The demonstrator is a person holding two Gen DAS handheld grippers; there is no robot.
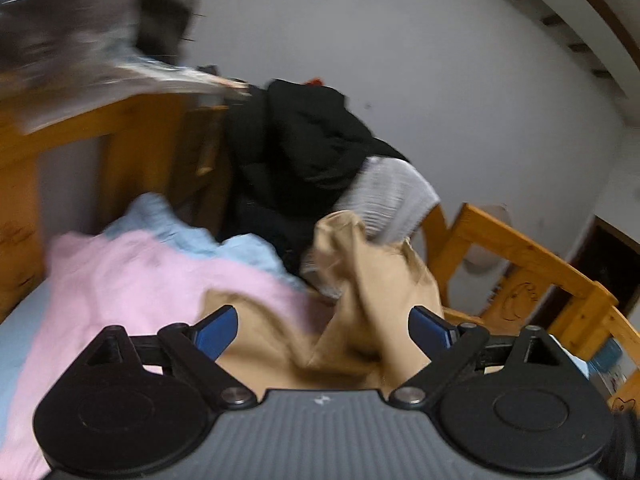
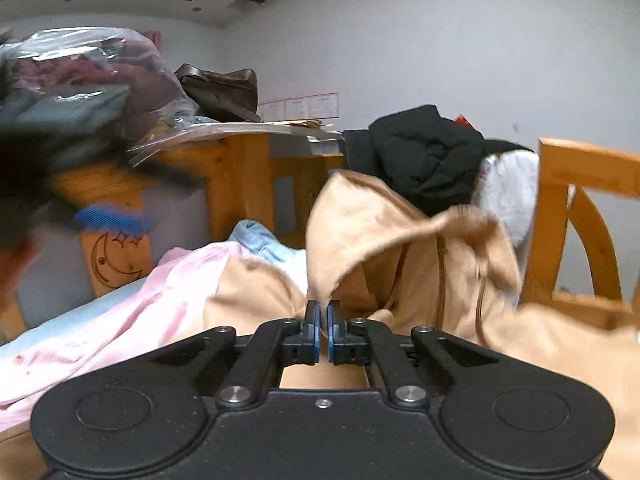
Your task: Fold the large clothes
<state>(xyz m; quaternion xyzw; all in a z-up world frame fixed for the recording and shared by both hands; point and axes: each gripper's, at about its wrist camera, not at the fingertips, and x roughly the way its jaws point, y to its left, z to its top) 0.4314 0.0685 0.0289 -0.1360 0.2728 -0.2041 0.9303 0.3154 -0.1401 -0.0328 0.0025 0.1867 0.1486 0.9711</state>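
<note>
A tan garment [image 1: 360, 280] lies bunched on the bed, over a pink garment [image 1: 132, 280] and a light blue one [image 1: 180, 228]. My left gripper [image 1: 323, 330] is open wide, its blue pads on either side of the tan cloth, not closed on it. In the right wrist view my right gripper [image 2: 324, 316] is shut on an edge of the tan garment [image 2: 360, 224] and holds a flap of it lifted. The pink garment [image 2: 160, 296] lies to its left. The blurred left gripper [image 2: 108, 218] shows at the left.
A black jacket [image 1: 304, 148] and a grey-white knit [image 1: 392, 196] are piled at the bed's wooden end [image 1: 520, 256]. A wooden desk [image 2: 240, 168] holds a clear bag of clothes [image 2: 80, 88] and a brown handbag [image 2: 224, 92]. A wooden bed rail [image 2: 580, 184] stands at right.
</note>
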